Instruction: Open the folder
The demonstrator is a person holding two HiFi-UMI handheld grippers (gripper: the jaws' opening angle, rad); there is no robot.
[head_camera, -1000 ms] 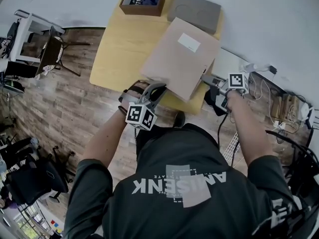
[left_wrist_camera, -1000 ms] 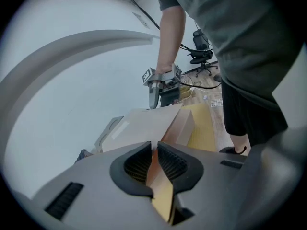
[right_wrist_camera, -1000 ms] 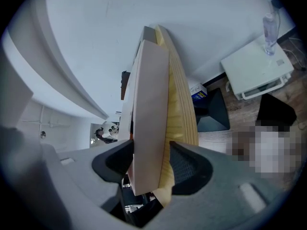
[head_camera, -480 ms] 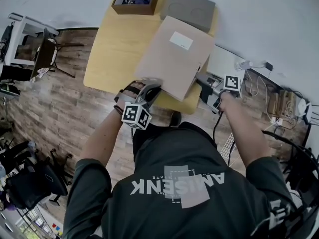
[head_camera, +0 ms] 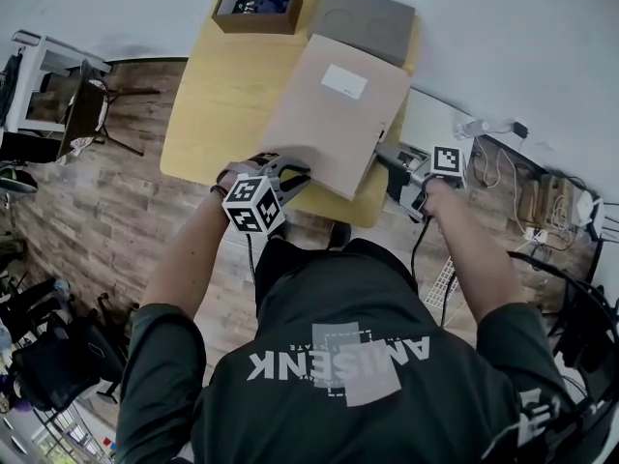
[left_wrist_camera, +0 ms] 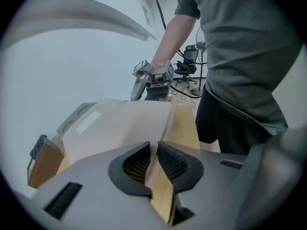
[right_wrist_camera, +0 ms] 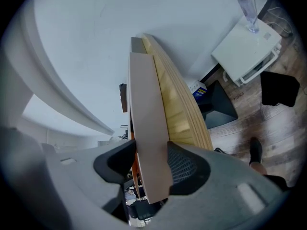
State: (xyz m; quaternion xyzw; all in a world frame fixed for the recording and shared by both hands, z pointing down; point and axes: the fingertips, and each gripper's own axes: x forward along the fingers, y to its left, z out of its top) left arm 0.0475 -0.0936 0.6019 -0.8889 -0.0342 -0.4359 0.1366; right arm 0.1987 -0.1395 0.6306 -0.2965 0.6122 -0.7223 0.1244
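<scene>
on the near right corner of the table (head_camera: 218, 104) | folder (head_camera: 334, 114) lies shut, overhanging the edge (room for jaws) | left gripper (head_camera: 290, 174) pinches its near cover edge, likely to lift | right gripper (head_camera: 382, 155), jaws just closing, clasps the right side to steady it

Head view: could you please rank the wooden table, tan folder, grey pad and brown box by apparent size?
1. wooden table
2. tan folder
3. grey pad and brown box: these look about alike, and the folder covers part of the pad, so I won't rank them.
</scene>
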